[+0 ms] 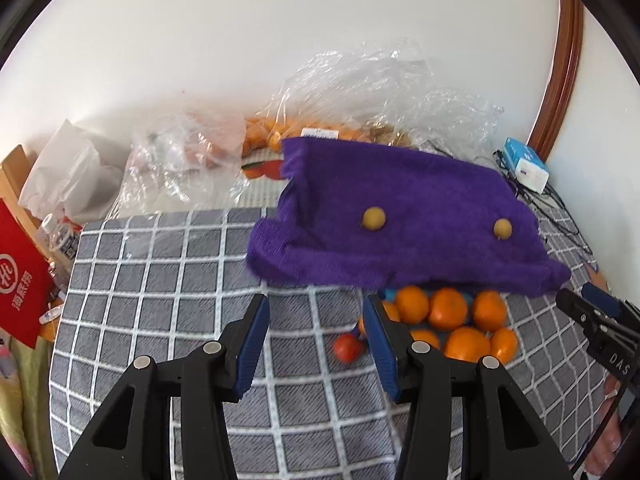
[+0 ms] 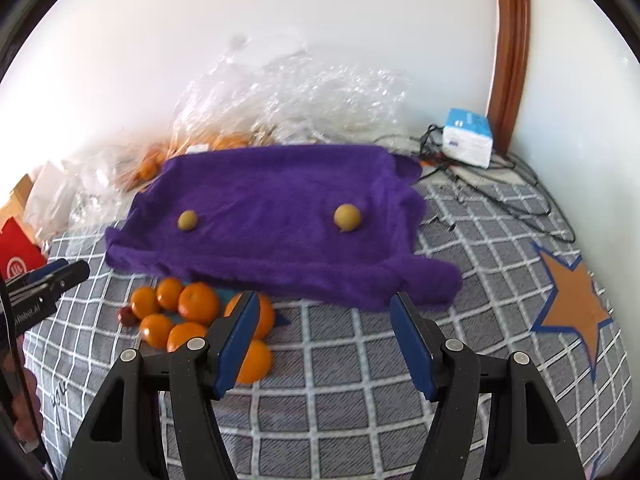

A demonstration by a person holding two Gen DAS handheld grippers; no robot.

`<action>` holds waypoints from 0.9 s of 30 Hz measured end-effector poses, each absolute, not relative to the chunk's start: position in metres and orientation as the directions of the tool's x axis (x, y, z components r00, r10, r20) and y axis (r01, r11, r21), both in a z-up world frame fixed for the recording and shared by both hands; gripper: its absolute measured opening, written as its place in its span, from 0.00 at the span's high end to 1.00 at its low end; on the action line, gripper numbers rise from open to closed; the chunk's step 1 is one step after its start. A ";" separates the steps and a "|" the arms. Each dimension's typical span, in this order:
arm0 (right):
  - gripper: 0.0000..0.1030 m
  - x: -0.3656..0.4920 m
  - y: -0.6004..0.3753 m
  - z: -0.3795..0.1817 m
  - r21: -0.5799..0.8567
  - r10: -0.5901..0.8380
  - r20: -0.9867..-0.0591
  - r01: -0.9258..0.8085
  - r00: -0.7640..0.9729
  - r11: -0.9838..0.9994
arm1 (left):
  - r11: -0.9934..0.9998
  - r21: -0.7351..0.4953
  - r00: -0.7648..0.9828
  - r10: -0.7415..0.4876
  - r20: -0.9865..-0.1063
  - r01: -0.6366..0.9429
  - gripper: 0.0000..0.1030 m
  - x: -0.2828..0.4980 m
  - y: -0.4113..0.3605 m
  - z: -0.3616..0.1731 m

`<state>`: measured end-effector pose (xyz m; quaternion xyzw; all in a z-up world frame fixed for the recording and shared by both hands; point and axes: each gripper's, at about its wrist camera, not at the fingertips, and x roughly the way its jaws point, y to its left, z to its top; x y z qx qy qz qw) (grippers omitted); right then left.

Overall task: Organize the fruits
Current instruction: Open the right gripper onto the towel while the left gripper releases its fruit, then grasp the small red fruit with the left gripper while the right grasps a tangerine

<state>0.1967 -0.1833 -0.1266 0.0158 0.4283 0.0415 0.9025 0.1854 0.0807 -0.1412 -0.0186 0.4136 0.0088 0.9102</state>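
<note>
clear bag point(image 1: 320, 92) holding oranges point(image 1: 264, 130)

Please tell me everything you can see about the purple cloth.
The purple cloth looks like a thick, fuzzy towel, roughly rectangular with wrinkled, uneven edges. It lies spread flat on the grey checked cover. Two small yellow fruits sit on top, well apart. Its near edge reaches the pile of oranges; clear plastic bags lie behind it. No gripper touches it.

Your purple towel point(image 1: 404, 216) hides the oranges' point(image 1: 448, 308) far edge at twelve o'clock; its own edges blur.
</note>
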 end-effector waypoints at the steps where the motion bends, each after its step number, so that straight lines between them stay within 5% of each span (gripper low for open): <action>1: 0.35 0.196 -0.182 -0.129 0.076 0.101 -0.776 -0.067 0.622 0.995 | 0.999 -0.019 0.653 0.004 -0.757 -0.029 0.55 0.182 0.082 -0.143; 27: 0.66 0.191 -0.147 -0.194 0.163 0.273 -0.802 -0.245 0.532 0.956 | 0.990 -0.133 0.614 -0.082 -0.785 -0.038 0.55 0.169 0.090 -0.196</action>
